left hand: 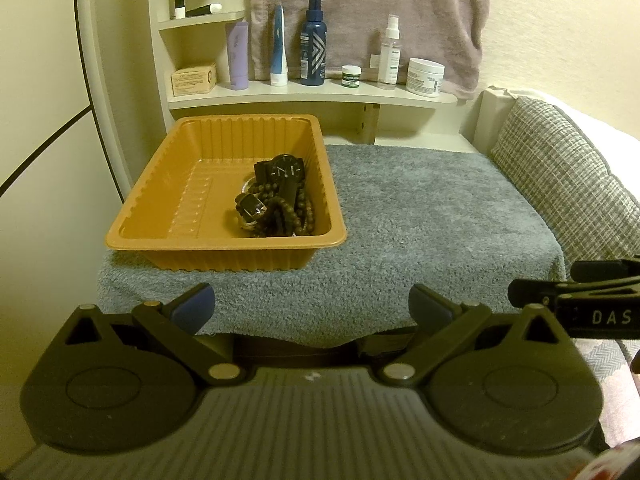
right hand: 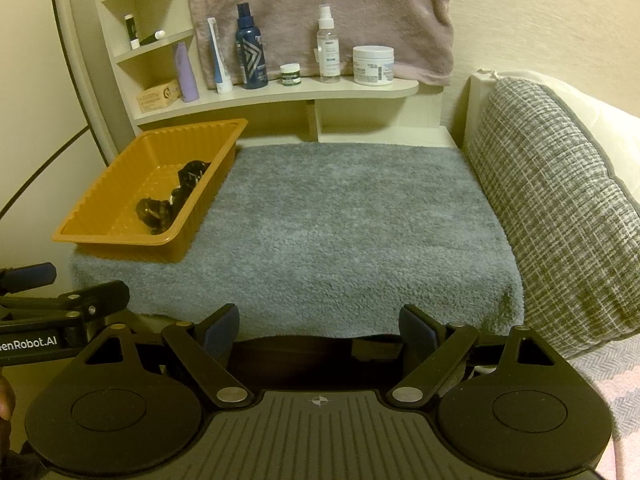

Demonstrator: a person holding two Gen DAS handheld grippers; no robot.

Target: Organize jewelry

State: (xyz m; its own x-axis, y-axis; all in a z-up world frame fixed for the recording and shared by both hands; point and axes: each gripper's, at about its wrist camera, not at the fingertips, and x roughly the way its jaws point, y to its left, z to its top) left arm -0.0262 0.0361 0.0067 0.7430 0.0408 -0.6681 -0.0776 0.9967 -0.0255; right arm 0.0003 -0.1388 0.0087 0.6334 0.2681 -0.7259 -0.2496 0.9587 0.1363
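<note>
While both tongs hang spread and empty, dark watches and beaded bracelets [left hand: 280, 198] lie piled together. They sit in the ribbed orange plastic tray [left hand: 160, 204] on the grey towel [left hand: 420, 216].

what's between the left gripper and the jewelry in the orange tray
In the left wrist view, only bare grey towel and the orange tray's near wall separate the open left gripper from the jewelry.

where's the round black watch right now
In the left wrist view the round black watch lies inside the orange tray, toward its far right corner, on top of the brown bead bracelets.
</note>
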